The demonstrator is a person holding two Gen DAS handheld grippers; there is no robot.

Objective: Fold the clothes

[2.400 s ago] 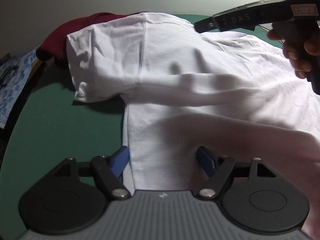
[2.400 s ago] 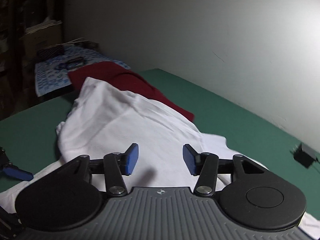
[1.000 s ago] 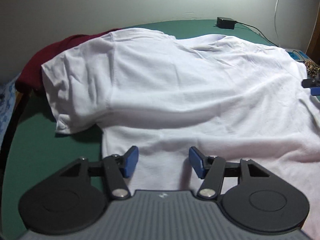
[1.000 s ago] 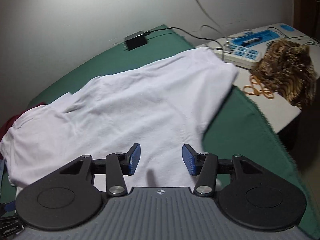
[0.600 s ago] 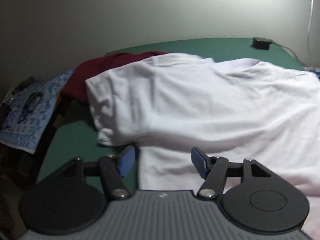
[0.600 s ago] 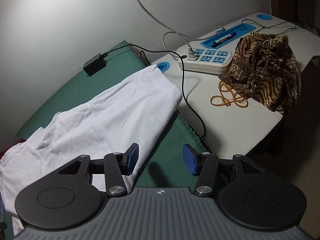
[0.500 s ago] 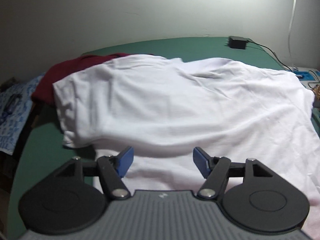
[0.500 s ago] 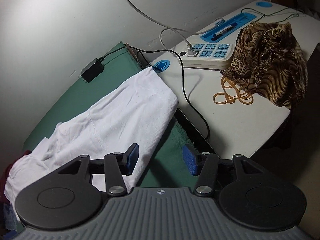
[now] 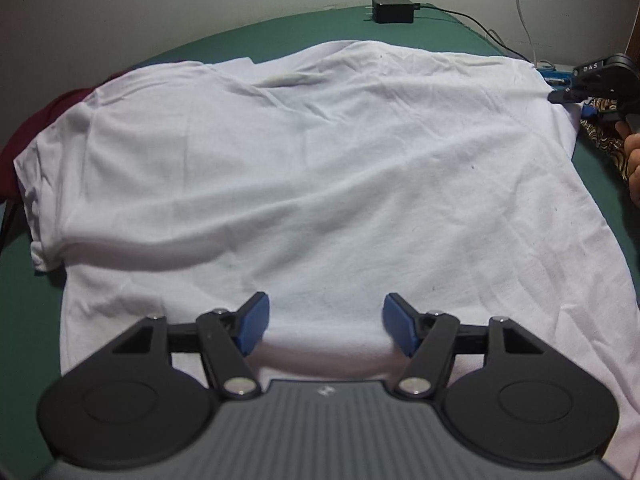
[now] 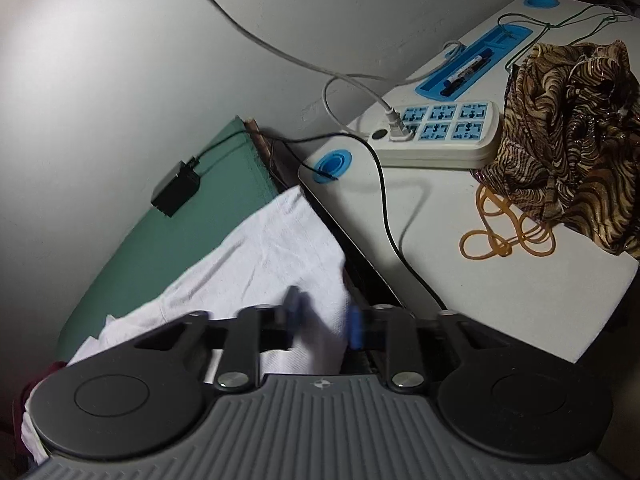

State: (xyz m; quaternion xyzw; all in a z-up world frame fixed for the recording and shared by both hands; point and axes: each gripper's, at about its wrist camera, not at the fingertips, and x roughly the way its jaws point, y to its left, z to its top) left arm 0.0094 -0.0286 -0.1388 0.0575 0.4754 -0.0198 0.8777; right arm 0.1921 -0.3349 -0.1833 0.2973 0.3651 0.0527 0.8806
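Note:
A white T-shirt [image 9: 320,160] lies spread on the green table [image 9: 24,300]. My left gripper [image 9: 324,328] hovers open over the shirt's near hem, with only flat cloth under the gap between its blue pads. My right gripper [image 10: 324,316] is at the shirt's right sleeve [image 10: 272,248], by the table's edge. Its jaws are blurred and closing, with the sleeve end between them and a gap still showing. In the left wrist view the right gripper [image 9: 568,98] sits at the sleeve's tip at the far right, held by a hand [image 9: 632,160].
A maroon garment [image 9: 36,120] lies under the shirt's left side. A black charger [image 9: 393,10] sits at the table's back. Beside the table, a white side table [image 10: 500,300] carries a power strip [image 10: 440,132], rubber bands [image 10: 508,236] and a brown patterned cloth [image 10: 568,128].
My right gripper has dropped onto the sleeve end and its jaws have come much closer together. My left gripper has slid right along the hem and stays open.

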